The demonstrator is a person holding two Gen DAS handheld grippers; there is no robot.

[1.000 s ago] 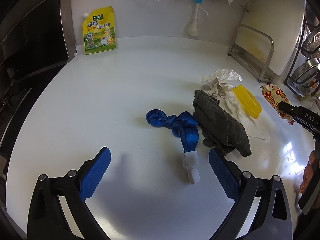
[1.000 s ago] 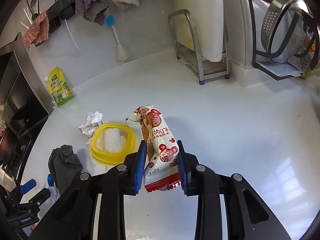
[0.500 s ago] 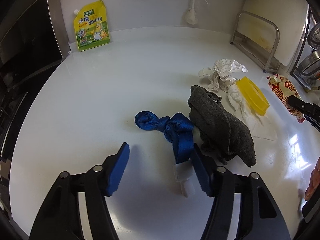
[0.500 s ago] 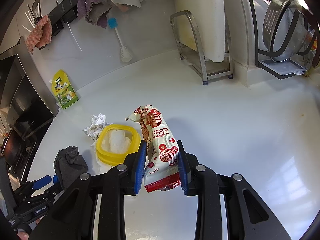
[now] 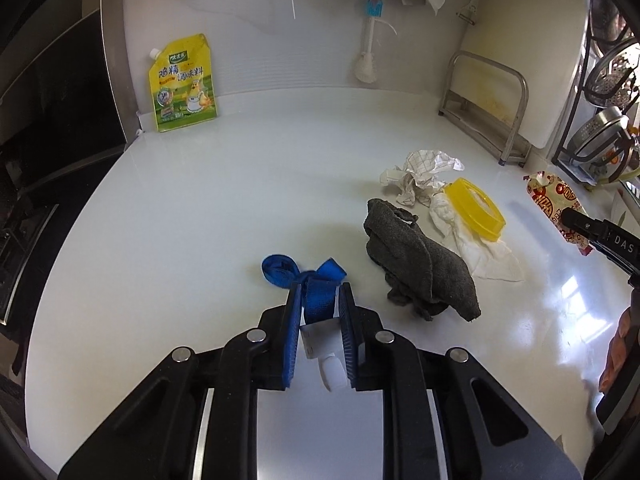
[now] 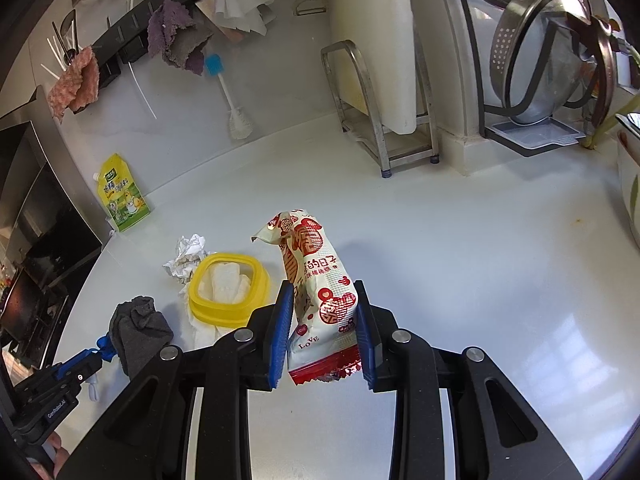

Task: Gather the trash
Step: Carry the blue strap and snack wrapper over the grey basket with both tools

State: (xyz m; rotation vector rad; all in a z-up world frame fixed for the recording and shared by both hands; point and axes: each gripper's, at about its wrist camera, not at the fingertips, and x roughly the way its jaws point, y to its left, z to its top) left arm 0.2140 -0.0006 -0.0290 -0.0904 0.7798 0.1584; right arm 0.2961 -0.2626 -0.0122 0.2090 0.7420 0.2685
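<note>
On the white counter (image 5: 200,220) lies a blue strap (image 5: 280,268) with a white clip (image 5: 320,334). My left gripper (image 5: 320,292) is closing on it, and its blue pads press the strap's sides. The right gripper (image 6: 322,292) is shut on a red-and-white snack wrapper (image 6: 316,272), which stands up between its pads. The left wrist view shows this wrapper (image 5: 550,196) at the far right. A crumpled paper (image 5: 420,172), a yellow plastic ring (image 5: 476,208) on white tissue (image 5: 488,256) and a grey cloth (image 5: 420,264) lie between the two grippers.
A yellow seasoning pouch (image 5: 182,84) leans on the back wall beside a dark stove (image 5: 40,160). A metal stand with a cutting board (image 6: 372,80) and a dish rack with pots (image 6: 548,52) fill the back right. A brush (image 6: 236,120) and cloths hang on the wall.
The left jaws have come together from wide open onto the blue strap and clip. The right gripper keeps its hold on the snack wrapper and has shifted slightly.
</note>
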